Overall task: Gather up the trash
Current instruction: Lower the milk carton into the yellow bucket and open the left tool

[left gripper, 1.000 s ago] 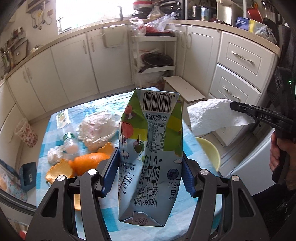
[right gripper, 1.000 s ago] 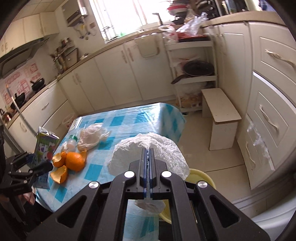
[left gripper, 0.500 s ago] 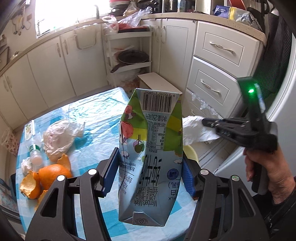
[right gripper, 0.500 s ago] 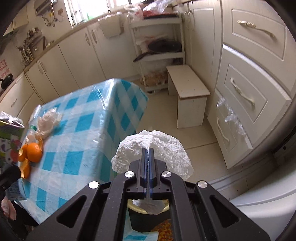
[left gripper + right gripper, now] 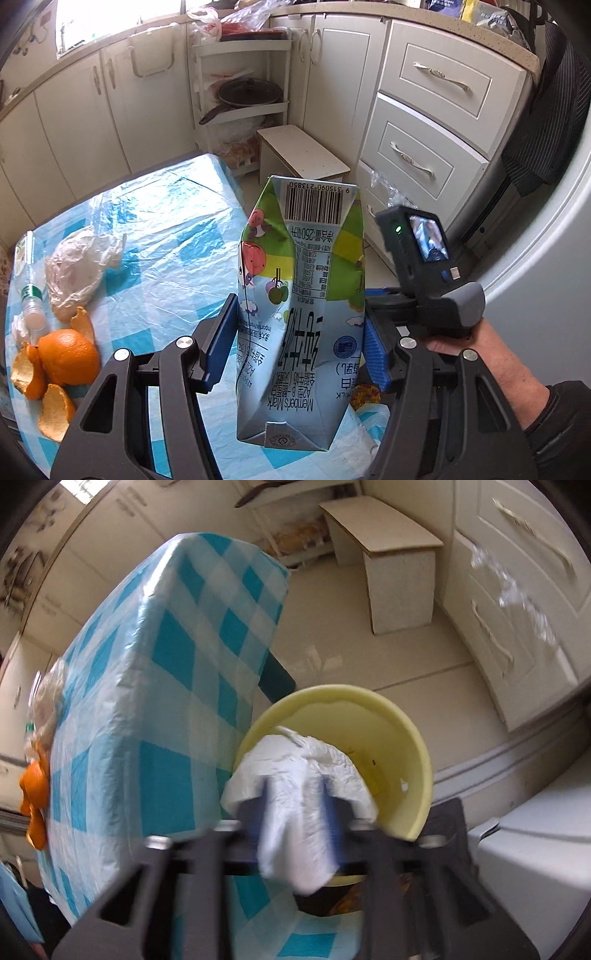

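Above a table [image 5: 177, 236] draped in a blue-and-white checked plastic cloth, the left tool [image 5: 299, 347] grips a creased green-and-blue paper milk carton [image 5: 301, 295], its blue pads pressed against the carton's two sides. The carton hangs upside down, barcode at the top and printed text inverted, clear of the table surface.

To the right, beyond the table's edge, the right tool [image 5: 295, 819] points steeply down over a pale yellow round plastic bin [image 5: 399, 746] standing on the tiled floor just beside the hanging cloth. Its jaws are opening, and a crumpled white paper tissue [image 5: 299, 794] lies between the blurred blue pads, drooping over the bin's near rim; whether the pads still press the tissue cannot be told through the blur. In the left wrist view, a hand [image 5: 469, 343] in a dark sleeve holds the right tool's grey grip, whose small camera screen glows.

More rubbish sits on the far left side of the table: a partly peeled orange [image 5: 68, 356] with loose curls of orange peel [image 5: 55, 411] around it, a crumpled translucent plastic bag [image 5: 79, 269] just behind the fruit, and a small clear plastic bottle with a green label [image 5: 31, 306] lying at the cloth's edge.

Cream kitchen cabinets [image 5: 436, 122] line the walls, and a low white stool [image 5: 301, 155] stands on the floor past the table's far corner.
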Demonstrator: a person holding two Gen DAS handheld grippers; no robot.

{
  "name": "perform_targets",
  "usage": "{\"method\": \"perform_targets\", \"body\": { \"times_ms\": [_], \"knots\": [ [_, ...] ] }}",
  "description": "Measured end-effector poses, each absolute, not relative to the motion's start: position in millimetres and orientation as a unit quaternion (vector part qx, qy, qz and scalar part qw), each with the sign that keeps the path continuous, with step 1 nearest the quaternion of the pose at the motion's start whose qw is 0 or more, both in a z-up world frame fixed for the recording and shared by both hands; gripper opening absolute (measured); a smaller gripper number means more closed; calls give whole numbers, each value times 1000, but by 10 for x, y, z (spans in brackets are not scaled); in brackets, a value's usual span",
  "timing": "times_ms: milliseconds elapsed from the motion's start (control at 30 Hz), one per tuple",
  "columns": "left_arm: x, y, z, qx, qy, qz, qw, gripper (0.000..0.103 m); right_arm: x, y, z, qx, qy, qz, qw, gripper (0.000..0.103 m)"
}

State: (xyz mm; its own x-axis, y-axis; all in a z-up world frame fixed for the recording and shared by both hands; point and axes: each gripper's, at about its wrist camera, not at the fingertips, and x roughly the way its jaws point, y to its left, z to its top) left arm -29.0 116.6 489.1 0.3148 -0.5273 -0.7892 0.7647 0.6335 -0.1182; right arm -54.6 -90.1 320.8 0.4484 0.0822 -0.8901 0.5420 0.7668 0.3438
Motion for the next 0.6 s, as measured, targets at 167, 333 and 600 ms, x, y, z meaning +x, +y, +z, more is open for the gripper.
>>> {"method": "perform_targets", "body": {
  "times_ms": [167, 333, 600],
  "knots": [
    [-287, 1046, 4739, 146, 441, -404, 788, 58, -960, -1169, 3774, 405, 368, -158, 822, 59],
    [-362, 816, 4535, 168, 461, -411, 768, 58, -1413, -1212, 4493, 400, 240, -158, 870, 70],
    [-461, 330, 4252, 156, 504, -431, 732, 58, -1436, -1271, 4723, 405, 204, -144, 879, 72]
  ]
}}
